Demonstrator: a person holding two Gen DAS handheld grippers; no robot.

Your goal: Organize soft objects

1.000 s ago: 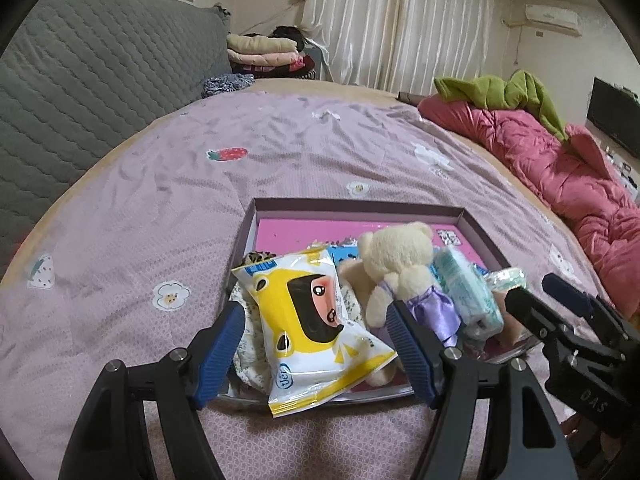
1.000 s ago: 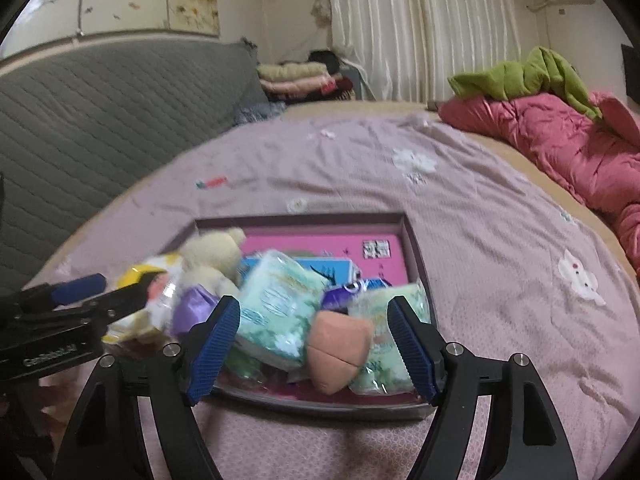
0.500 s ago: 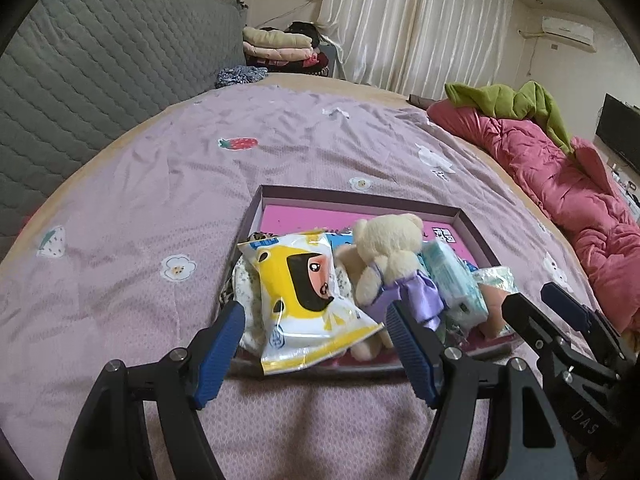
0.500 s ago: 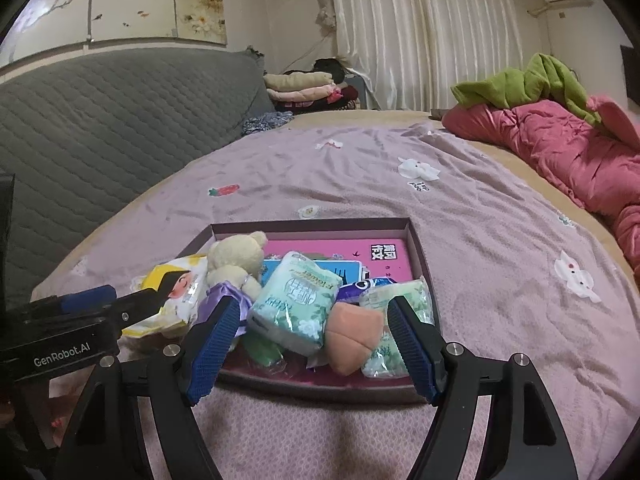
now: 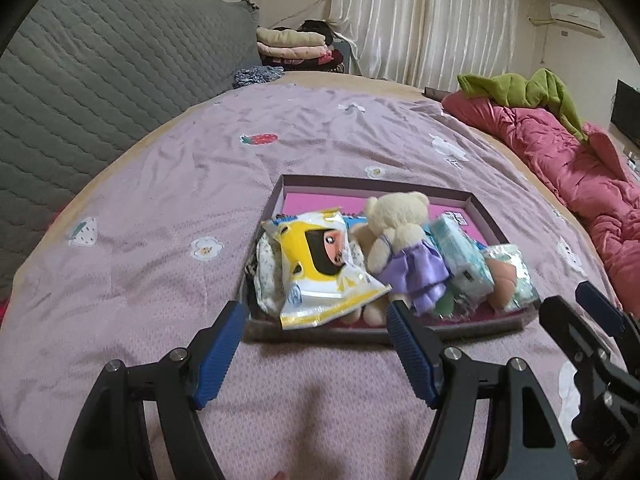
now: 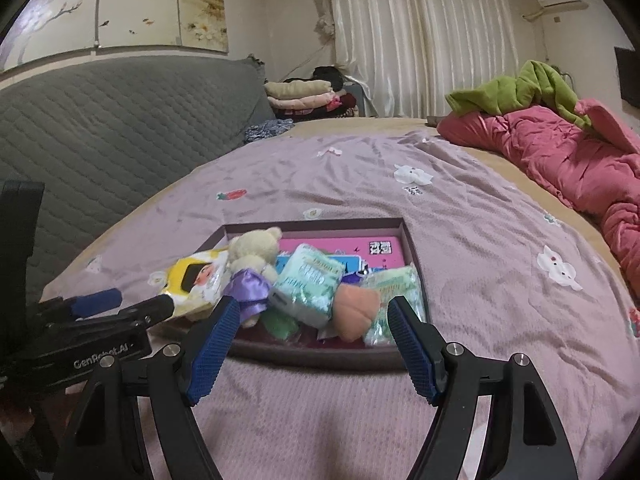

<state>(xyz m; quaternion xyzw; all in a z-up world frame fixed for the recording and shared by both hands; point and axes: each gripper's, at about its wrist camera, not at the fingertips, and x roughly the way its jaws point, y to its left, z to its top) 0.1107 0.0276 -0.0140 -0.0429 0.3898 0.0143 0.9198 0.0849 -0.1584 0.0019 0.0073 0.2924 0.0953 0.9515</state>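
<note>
- The left gripper hung just short of the tray's near edge, its fingers standing wide apart with nothing between them; I judged it placed there to take whatever lay at the near left of the heap.
- The shallow dark-rimmed tray sat on the bed, and the soft things were bunched toward its near end, leaving the pink floor at the far end bare.
- At the left of the tray, a white printed fabric bundle lay underneath, with a yellow cartoon packet on top of it, one corner hanging over the near rim.
- Next, a cream teddy bear in a purple skirt leaned against the packet, lying face-down as far as I could tell.
- To the right of the bear, a pale green tissue pack lay tilted, propped on things beneath it.
- A peach-coloured soft toy rested at the near rim, touching the tissue pack, and a small green thing under them was too hidden to name.
- A second green-printed pack lay against the tray's right wall.
- The right gripper was likewise held before the near rim, fingers spread and empty, seemingly lined up on the peach toy and the packs.
</note>
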